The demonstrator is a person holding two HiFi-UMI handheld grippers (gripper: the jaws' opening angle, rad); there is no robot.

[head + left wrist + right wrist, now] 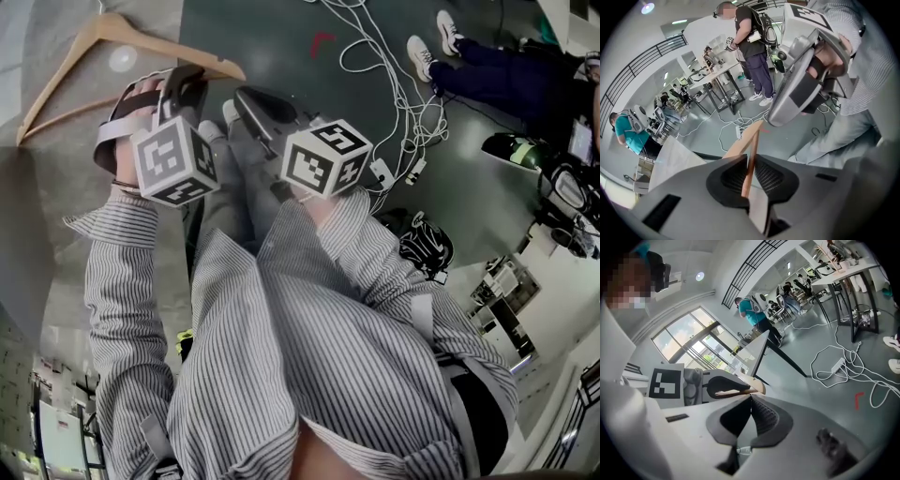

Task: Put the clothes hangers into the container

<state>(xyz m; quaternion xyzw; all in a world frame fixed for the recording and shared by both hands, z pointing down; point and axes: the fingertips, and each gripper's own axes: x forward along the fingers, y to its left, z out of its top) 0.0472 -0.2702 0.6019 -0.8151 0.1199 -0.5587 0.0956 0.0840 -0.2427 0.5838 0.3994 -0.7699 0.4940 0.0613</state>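
Now, left gripper point(750, 158): jaws closed part-way onto a thin wooden bar, ribbed pads point(733, 178) pressing it from both sides.
Held thing: the hanger point(749, 140), gripped edge-on, its wood rising out from between the jaw tips.
Right gripper point(751, 398): jaw tips meet, with nothing between them; one rounded end of the hanger point(758, 389) shows just beyond the tips.
Grippers together: in the head view the left gripper point(186, 86) and the right gripper point(246, 101) sit side by side, marker cubes point(173, 159) facing the camera.
Hanger's place: in the head view the hanger point(141, 37) spreads up and left from the left gripper, with one arm end near the right gripper; whether it rests on anything is not clear.
Arms: striped sleeves point(122, 309) lead down to both grippers.
Floor point(281, 37): dark grey-green, with a small red mark point(322, 42).
Farther out: white cables point(403, 112) trail across the floor, and a seated person's pale shoes point(422, 56) lie at the upper right.
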